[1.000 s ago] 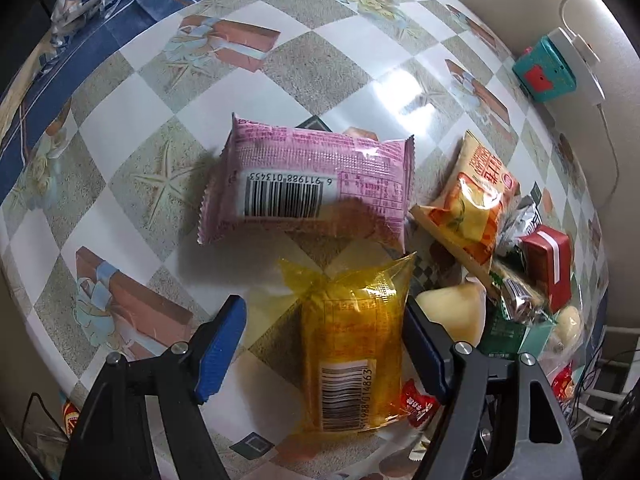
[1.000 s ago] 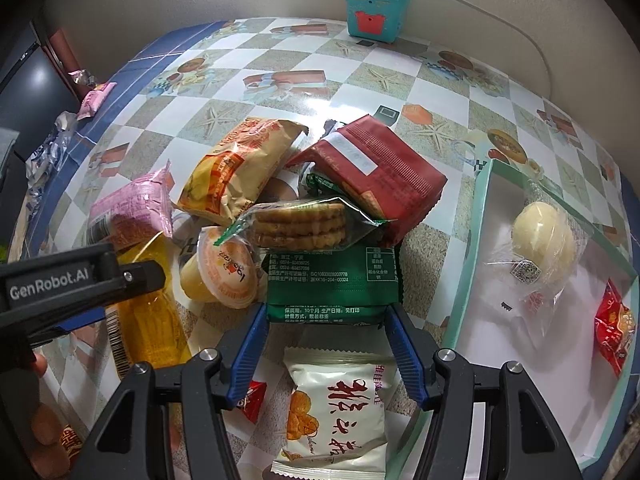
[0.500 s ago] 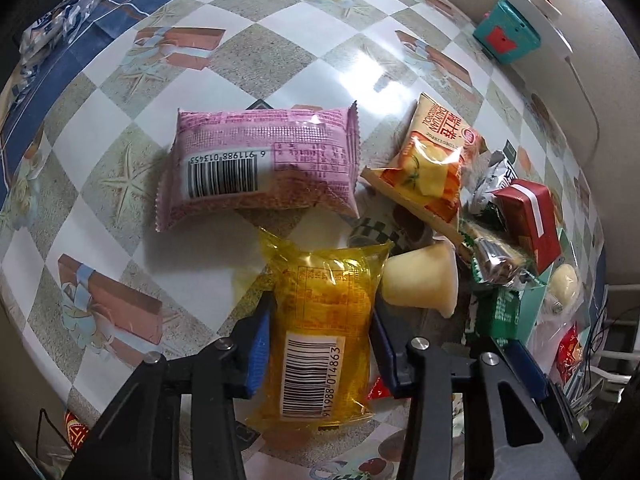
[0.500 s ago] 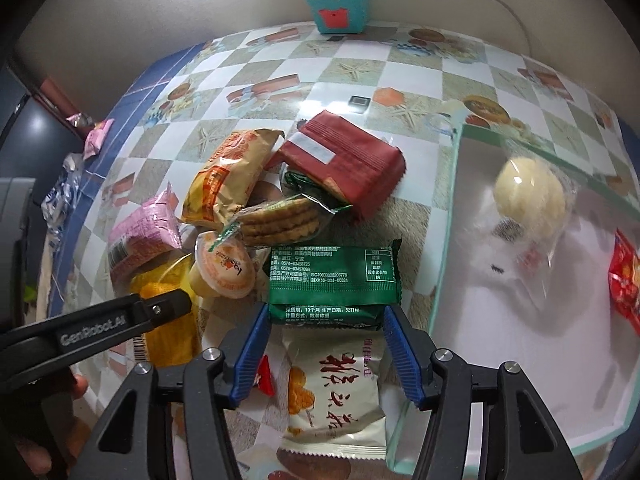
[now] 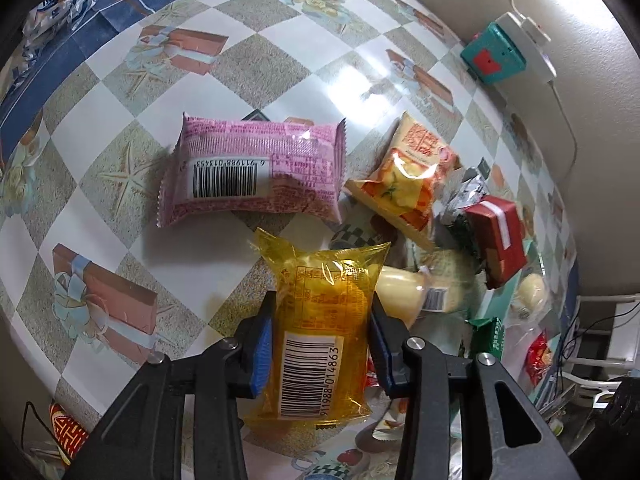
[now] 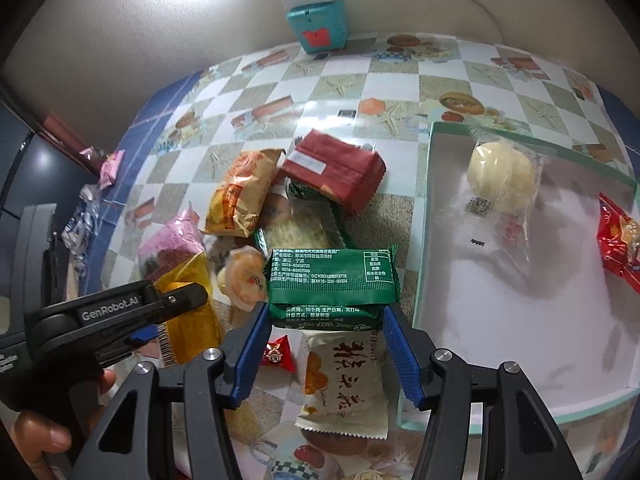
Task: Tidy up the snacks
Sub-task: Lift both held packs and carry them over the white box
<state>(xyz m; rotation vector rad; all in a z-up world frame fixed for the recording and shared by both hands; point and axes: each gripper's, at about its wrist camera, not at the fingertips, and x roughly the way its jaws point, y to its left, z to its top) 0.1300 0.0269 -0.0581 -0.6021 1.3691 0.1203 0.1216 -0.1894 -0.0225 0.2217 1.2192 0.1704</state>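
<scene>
Left gripper (image 5: 322, 344) pinching the yellow snack pack (image 5: 320, 332), blue pads tight on both sides, barcode facing up. Jaws just closed in on it. Pink snack pack (image 5: 256, 174) lying flat on the checkered counter (image 5: 280, 64) just past it, orange chip bag (image 5: 408, 176) to the right, pale jelly cup (image 5: 400, 292) right beside the yellow pack.

Right gripper (image 6: 326, 344) holding the green snack pack (image 6: 330, 282) by its near edge, jaws snug on both sides. White snack pack (image 6: 344, 384) lying on the counter under the gripper, small red candy (image 6: 278, 356) beside it. Red snack pack (image 6: 340, 172) farther back in the pile. White tray (image 6: 520, 320) to the right with a round bun in clear wrap (image 6: 502, 178) and a red packet (image 6: 620, 240) inside.
</scene>
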